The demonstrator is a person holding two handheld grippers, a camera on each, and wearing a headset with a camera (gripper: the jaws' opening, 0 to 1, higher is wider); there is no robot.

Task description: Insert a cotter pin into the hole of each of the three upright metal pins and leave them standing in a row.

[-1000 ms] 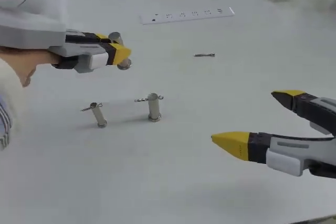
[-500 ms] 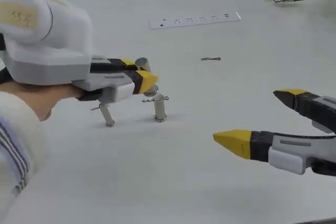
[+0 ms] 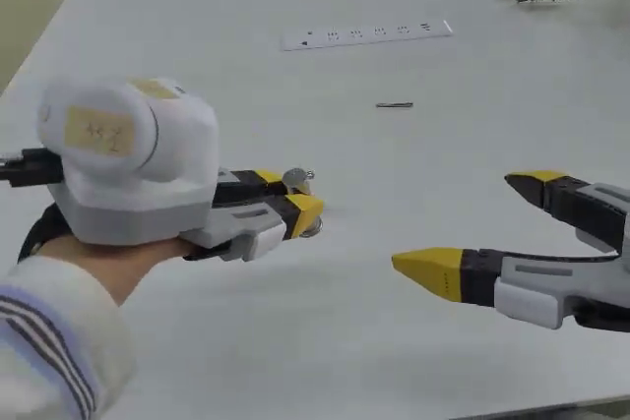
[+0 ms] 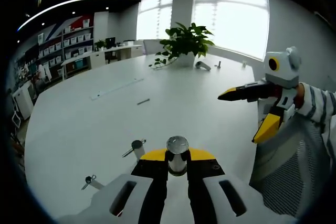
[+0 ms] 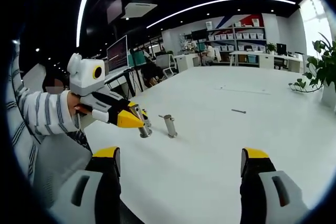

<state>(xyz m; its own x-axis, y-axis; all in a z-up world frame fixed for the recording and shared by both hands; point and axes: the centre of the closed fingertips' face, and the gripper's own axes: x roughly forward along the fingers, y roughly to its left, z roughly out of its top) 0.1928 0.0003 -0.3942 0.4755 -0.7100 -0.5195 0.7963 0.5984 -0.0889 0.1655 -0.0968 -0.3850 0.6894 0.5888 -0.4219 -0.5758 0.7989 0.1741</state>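
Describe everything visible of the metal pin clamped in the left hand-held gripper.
The metal pin is a short, shiny silver cylinder, seemingly steel, with a flat round head and a wider foot. It is nearly upright, clamped by its shank between the yellow-tipped jaws of the left hand-held gripper. Its foot is at or just above the white table; contact cannot be told.

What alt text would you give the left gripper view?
The left claw grips an upright metal pin between its shut jaws over a white table. Two more pins, each with a cotter pin through it, stand to its left; the open right claw hovers at right.
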